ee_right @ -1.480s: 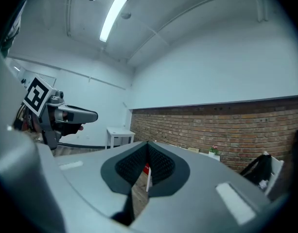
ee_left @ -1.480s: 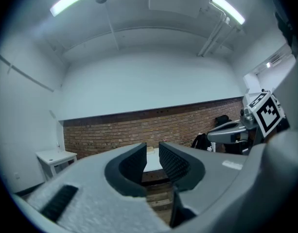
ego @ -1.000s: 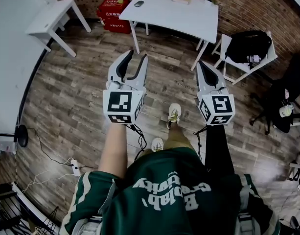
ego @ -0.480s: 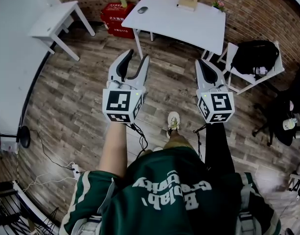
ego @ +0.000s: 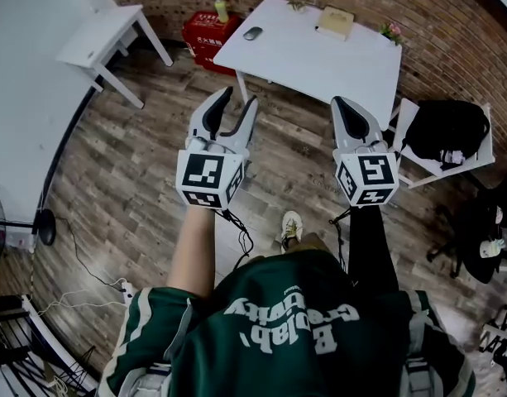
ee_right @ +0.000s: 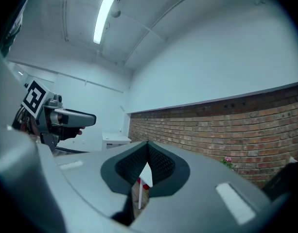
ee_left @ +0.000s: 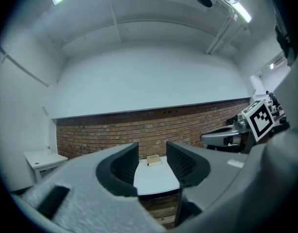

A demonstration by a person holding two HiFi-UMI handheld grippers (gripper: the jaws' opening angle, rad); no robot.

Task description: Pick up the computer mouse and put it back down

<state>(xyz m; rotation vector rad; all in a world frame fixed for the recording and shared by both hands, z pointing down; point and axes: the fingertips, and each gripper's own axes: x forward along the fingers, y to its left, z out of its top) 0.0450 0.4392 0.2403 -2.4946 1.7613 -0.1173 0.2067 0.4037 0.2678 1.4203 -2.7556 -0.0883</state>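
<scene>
Landmark: white table (ego: 319, 60) against the brick wall. The mouse (ego: 253, 33) lies on the table's far left corner, flat on the top, untouched and well apart from both grippers. A tan book (ego: 335, 21) lies at the table's far edge, right of centre, and a small pink flower (ego: 392, 31) stands at the far right corner. Containers: a red crate (ego: 205, 31) sits on the floor just left of the table, against the wall; a bottle (ego: 222, 9) with a yellow-green body stands upright at the crate's top, and it cannot be told whether the bottle is inside the crate or on it. No other contents of the crate can be made out. A black bag (ego: 446, 129) rests on the white chair (ego: 405, 121) to the right of the table; whether the bag is open and what it contains cannot be seen. The left gripper (ego: 236, 102) is held level over the floor, short of the table's near edge; its jaws have just been opening and stand spread with nothing between them. The right gripper (ego: 342, 104), beside it and likewise short of the table, has its jaws pressed together at the tips and holds nothing.
</scene>
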